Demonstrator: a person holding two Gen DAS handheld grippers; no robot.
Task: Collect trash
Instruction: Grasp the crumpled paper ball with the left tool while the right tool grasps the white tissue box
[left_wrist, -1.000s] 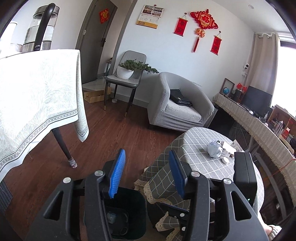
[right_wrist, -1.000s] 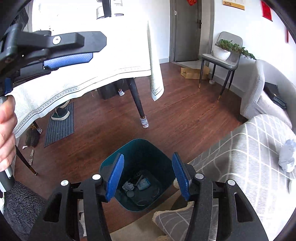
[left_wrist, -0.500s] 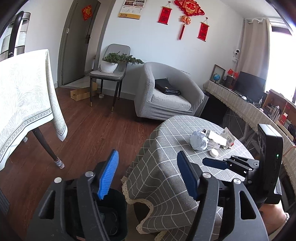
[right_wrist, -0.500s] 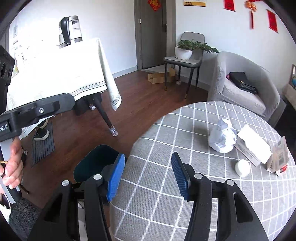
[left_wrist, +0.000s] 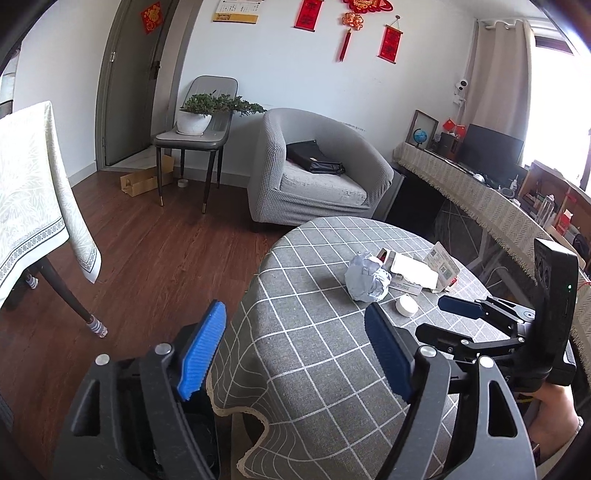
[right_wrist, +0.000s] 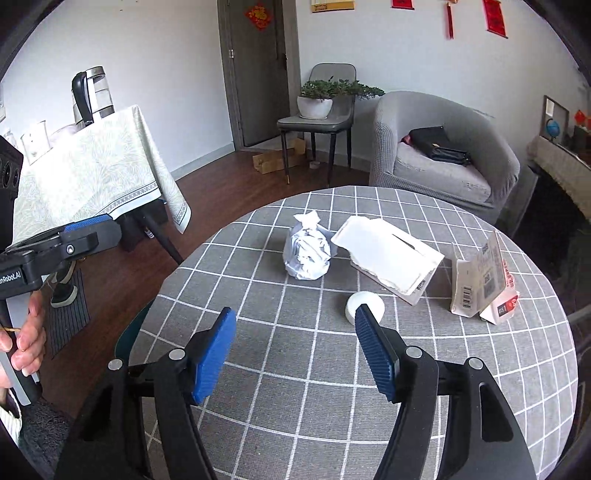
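Observation:
On the round table with a grey checked cloth (right_wrist: 332, 376) lie a crumpled white paper ball (right_wrist: 307, 253), a flat white box (right_wrist: 388, 254), a white round cap (right_wrist: 365, 307) and a torn red-and-white carton (right_wrist: 484, 288). My right gripper (right_wrist: 295, 354) is open and empty, above the table's near side, short of the cap and the ball. My left gripper (left_wrist: 291, 350) is open and empty at the table's left edge; the ball (left_wrist: 367, 280) lies ahead of it. The dark teal bin (right_wrist: 127, 334) shows only as a rim below the table edge.
A dining table with a pale cloth (right_wrist: 92, 173) and a kettle (right_wrist: 90, 94) stands to the left. A grey armchair (right_wrist: 443, 158) and a chair with a plant (right_wrist: 321, 110) stand behind. A long sideboard (left_wrist: 480, 192) runs along the right.
Both grippers have risen from over the teal bin and swung right toward the round table. The trash on the table has come into full view. Both stay open and empty.

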